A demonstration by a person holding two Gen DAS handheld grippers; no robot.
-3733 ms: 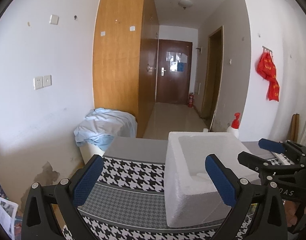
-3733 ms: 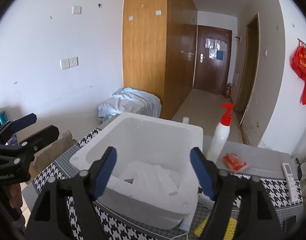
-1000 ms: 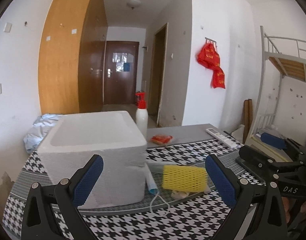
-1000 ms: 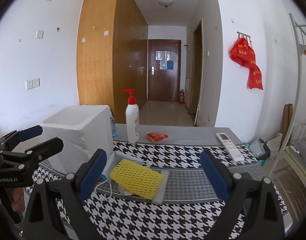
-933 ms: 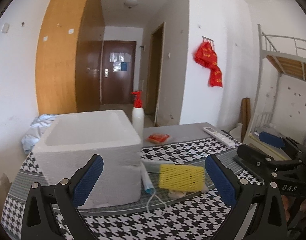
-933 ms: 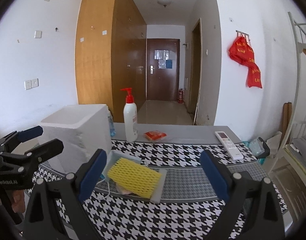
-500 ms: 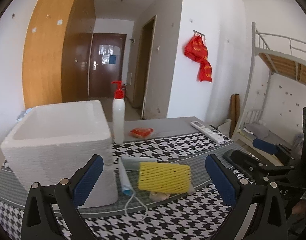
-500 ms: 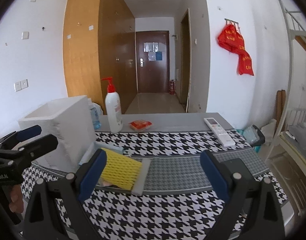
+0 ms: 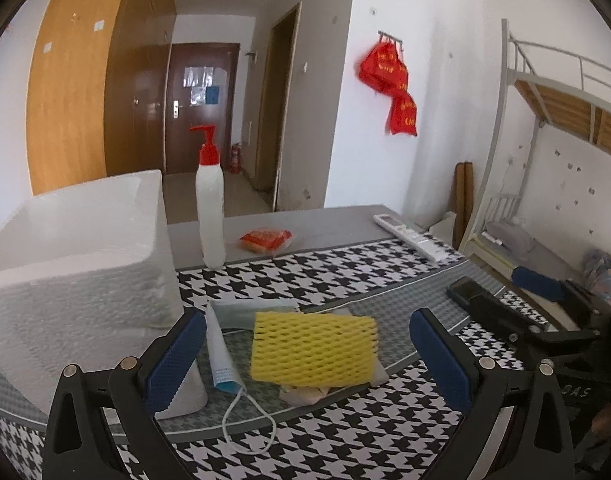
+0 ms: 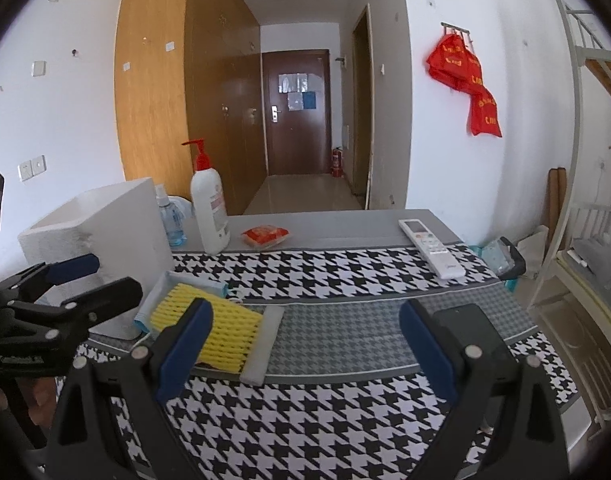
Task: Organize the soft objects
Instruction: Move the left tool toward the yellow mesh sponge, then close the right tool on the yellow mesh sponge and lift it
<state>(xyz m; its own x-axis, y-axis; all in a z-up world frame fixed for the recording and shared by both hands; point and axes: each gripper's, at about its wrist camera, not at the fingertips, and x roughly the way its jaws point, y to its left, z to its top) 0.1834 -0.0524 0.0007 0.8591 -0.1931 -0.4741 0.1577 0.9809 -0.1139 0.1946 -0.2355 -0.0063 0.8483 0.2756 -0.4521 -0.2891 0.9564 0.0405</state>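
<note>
reaching for the next soft item
left gripper (image 9: 307,354) and right gripper (image 10: 305,344) were both spread wide, empty; the yellow foam net (image 9: 313,348) likely needed grasping, then the foam box (image 9: 77,248).

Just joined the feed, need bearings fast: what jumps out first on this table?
The yellow foam net lies on a small pile in the middle of the houndstooth cloth, framed by the left gripper with jaws open. The white foam box stands at its left, with the red-pump bottle behind.
</note>
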